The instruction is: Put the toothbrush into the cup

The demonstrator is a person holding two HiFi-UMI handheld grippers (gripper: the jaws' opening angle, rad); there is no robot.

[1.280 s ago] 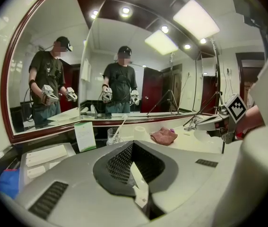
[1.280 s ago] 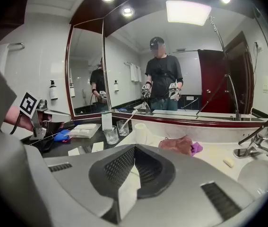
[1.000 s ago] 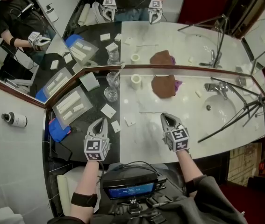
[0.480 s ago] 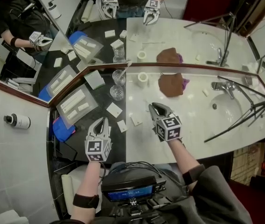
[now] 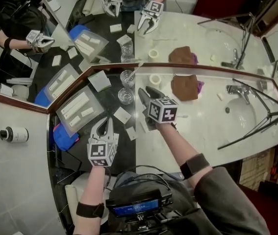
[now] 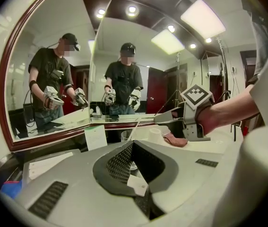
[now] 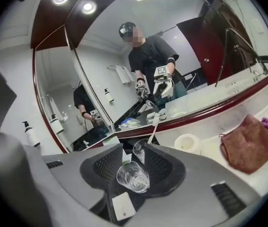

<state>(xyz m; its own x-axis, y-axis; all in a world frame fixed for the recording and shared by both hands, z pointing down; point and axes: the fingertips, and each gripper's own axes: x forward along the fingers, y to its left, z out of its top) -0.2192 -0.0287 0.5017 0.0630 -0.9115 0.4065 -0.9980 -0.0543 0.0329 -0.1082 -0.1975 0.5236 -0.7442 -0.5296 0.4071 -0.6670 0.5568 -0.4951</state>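
Risk: right gripper [image 5: 145,90], jaws just opening wide, nothing between them, could topple the cup [image 7: 133,176] rushing in.

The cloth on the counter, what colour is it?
The cloth is reddish brown, clearest in the right gripper view.

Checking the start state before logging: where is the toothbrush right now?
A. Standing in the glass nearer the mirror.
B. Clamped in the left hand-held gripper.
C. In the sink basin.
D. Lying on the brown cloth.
A: the toothbrush leans out of the far glass, and the near glass in front of it is empty.
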